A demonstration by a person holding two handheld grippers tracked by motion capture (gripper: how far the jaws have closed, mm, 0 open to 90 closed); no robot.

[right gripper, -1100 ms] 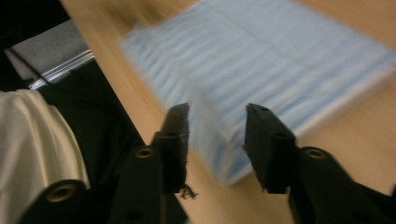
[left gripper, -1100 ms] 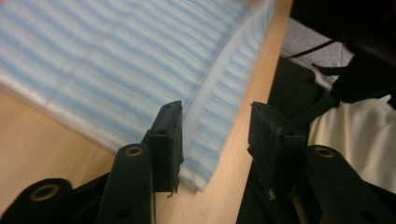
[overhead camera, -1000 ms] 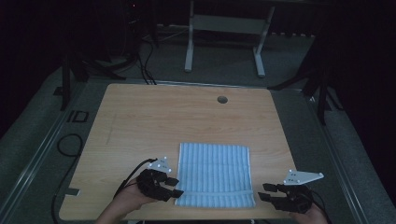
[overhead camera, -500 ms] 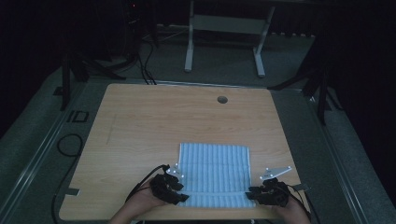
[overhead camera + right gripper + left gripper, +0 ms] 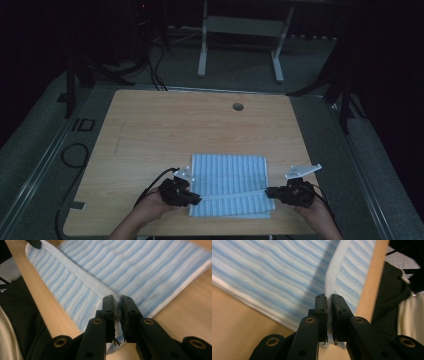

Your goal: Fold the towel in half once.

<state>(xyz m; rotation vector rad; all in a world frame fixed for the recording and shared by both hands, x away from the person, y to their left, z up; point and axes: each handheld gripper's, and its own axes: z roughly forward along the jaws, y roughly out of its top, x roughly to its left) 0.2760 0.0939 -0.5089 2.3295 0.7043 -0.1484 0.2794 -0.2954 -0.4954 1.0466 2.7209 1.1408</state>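
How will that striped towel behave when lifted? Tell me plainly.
Probably floppy: the striped towel already bends into a raised fold between the left gripper and right gripper. Likely light, since thin edges pinch flat. Textured weave suggests little slipping.

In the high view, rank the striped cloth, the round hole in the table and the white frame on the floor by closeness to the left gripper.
From the left gripper:
1. Cloth, pinched in its jaws at the near edge.
2. Hole, far side of the table.
3. Frame, on the floor beyond the table.
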